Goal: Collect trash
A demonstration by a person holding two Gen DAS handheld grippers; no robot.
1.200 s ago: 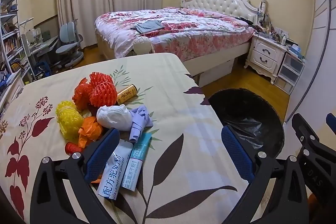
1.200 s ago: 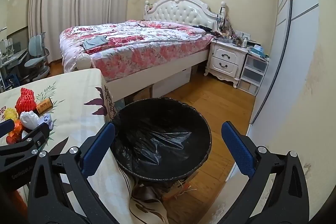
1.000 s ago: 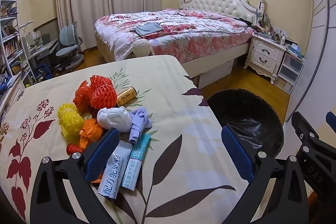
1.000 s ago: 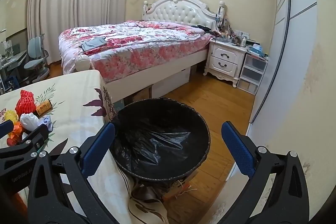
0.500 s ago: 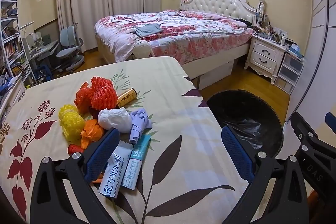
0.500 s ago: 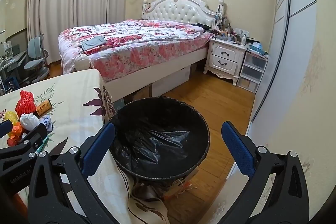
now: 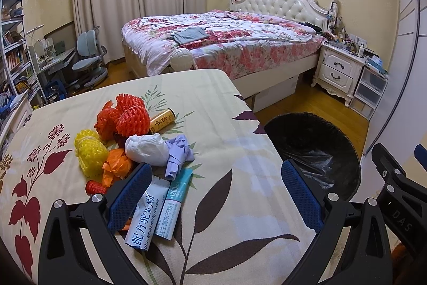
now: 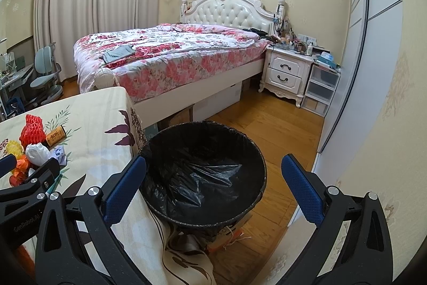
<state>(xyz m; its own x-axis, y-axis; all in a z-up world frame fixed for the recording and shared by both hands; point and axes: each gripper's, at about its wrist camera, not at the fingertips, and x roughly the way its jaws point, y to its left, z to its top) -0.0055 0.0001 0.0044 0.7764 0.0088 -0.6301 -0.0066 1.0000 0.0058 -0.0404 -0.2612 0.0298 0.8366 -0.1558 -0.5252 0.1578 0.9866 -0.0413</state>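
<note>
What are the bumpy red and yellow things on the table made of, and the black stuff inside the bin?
The red ones and yellow ones look like soft foam netting, the sleeves fruit comes wrapped in: an open mesh pattern, matte and puffy. The black lining in the bin looks like thin plastic film: it is crinkled and catches glossy highlights.

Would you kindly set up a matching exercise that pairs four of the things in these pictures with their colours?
Things:
1. foam net
2. small bottle
3. crumpled tissue
4. bin liner

Colours:
a. white
b. black
c. red
d. yellow with dark lettering

Pairs: 1-c, 2-d, 3-a, 4-b
</note>
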